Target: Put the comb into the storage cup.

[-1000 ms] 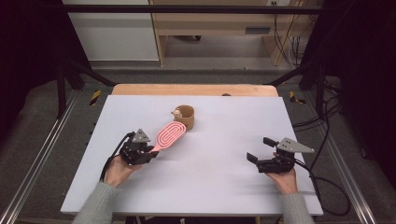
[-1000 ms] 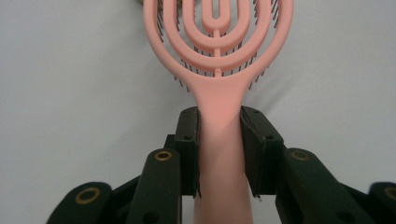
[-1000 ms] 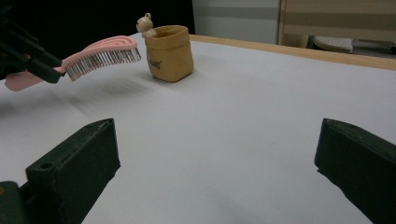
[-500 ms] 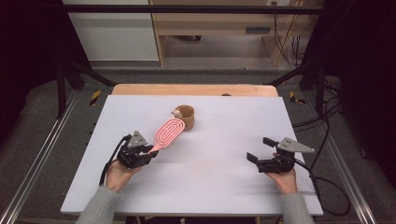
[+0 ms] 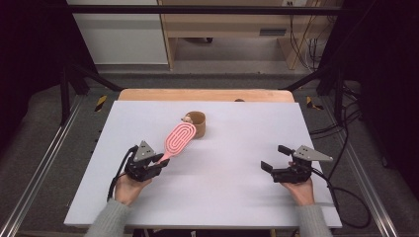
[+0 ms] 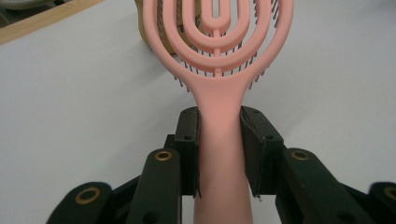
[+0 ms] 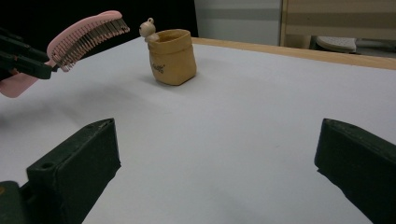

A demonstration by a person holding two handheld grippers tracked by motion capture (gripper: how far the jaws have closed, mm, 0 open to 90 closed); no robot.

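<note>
Pink hairbrush [image 5: 179, 139] is pinched by its handle in the left gripper [image 5: 159, 162], head raised over the white table [image 5: 237, 207] just short of the tan pouch [image 5: 196, 124] (bristles down). The right gripper [image 5: 274, 158] rests spread, bare tabletop between them.

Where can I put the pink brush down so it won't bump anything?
The wide bare middle between the left tongs and right tongs is free. It's crowded near the tan pouch, where the brush head hovers.
</note>
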